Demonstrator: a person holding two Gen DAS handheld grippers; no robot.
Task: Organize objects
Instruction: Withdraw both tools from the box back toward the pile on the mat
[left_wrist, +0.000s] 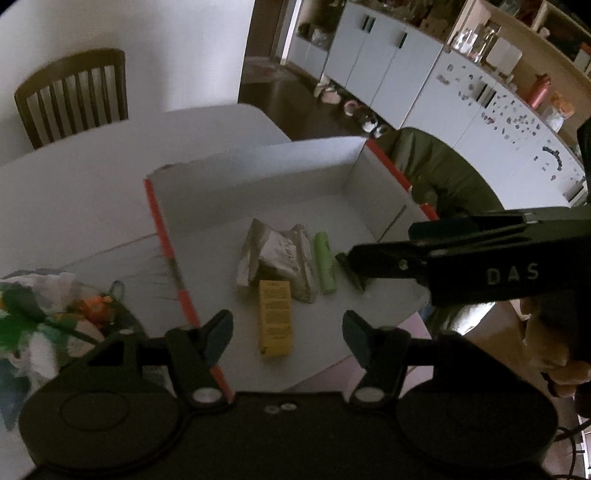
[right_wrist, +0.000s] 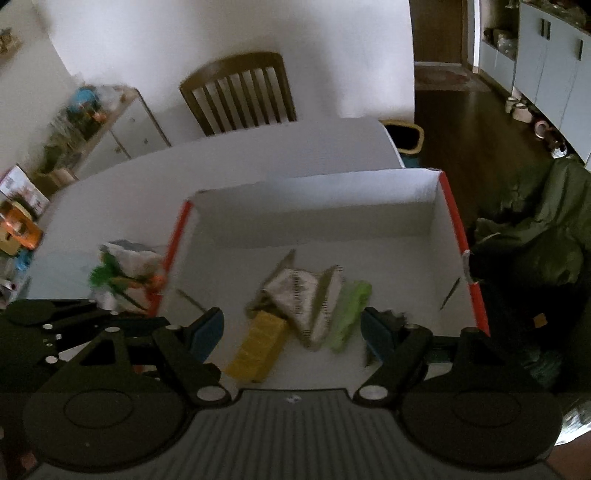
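A white cardboard box (left_wrist: 258, 173) with orange edges sits open on the white table; it also shows in the right wrist view (right_wrist: 314, 206). Inside lie a yellow carton (left_wrist: 275, 317) (right_wrist: 258, 345), a crumpled white packet (left_wrist: 282, 258) (right_wrist: 306, 299) and a green tube (left_wrist: 325, 262) (right_wrist: 347, 314). My left gripper (left_wrist: 288, 338) is open and empty, above the box's near edge by the yellow carton. My right gripper (right_wrist: 291, 332) is open and empty over the items; in the left wrist view it reaches in from the right (left_wrist: 480, 254), tips by the green tube.
A colourful plastic bag (left_wrist: 40, 317) (right_wrist: 122, 277) lies on the table left of the box. A wooden chair (left_wrist: 74, 92) (right_wrist: 240, 96) stands at the far side. A dark green cushion (left_wrist: 443, 173) (right_wrist: 535, 221) is right of the box. White cabinets (left_wrist: 461, 92) line the wall.
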